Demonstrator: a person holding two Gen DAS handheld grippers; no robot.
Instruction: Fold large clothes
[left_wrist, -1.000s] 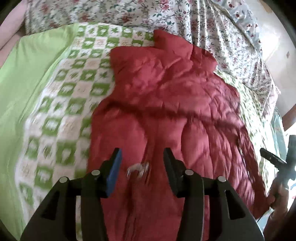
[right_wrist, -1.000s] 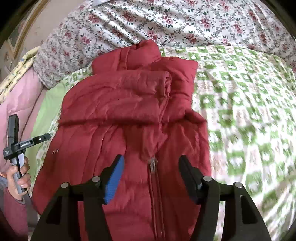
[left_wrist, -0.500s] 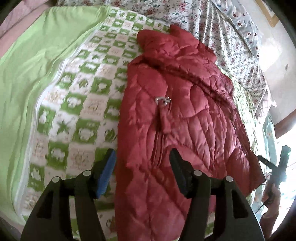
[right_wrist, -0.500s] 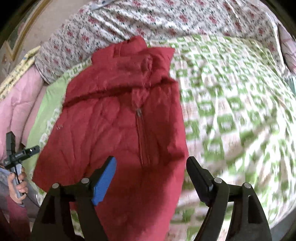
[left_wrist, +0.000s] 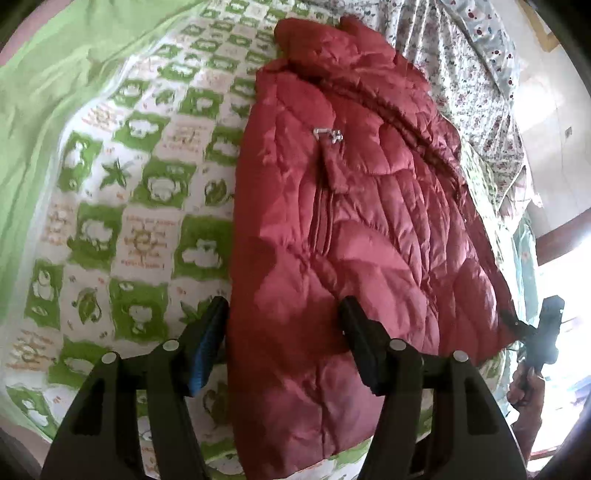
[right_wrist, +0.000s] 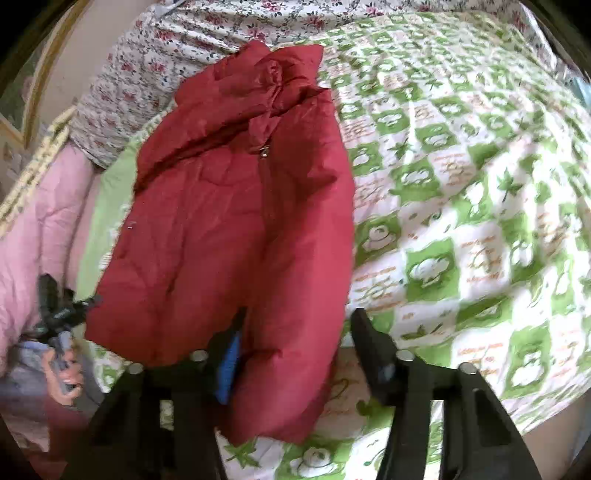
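My left tongs (left_wrist: 282, 323) stood spread wide at the lower middle of the left wrist frame, pinching nothing; the blue-padded finger (left_wrist: 207, 343) sat over the green-and-white checked quilt (left_wrist: 110, 206) at the lower left, just beside the hem edge of the red puffer jacket (left_wrist: 351, 229), and the black finger lay over the red cloth itself. From there the jacket filled the middle of the frame and ran away from me toward the top, its long axis from the hem at the bottom up to the collar (left_wrist: 325, 40) near the flowered sheet (left_wrist: 454, 62) at the upper right, with the zipper pull (left_wrist: 328, 133) about a third of the way down. In the right wrist frame the other tool, in my left hand (right_wrist: 61, 369), showed at the lower left beside the jacket's near corner; the jacket (right_wrist: 236, 229) lay left of centre, again lengthwise toward the top. My right tongs (right_wrist: 297, 343) were also parted and gripped nothing, though the hem hung between the fingers, blue pad (right_wrist: 229, 363) against the cloth. I judged both tools sat at the hem end, one at each lower corner, so the coming fold would turn on carrying the hem up along that axis toward the collar; neither was clearly nearer.
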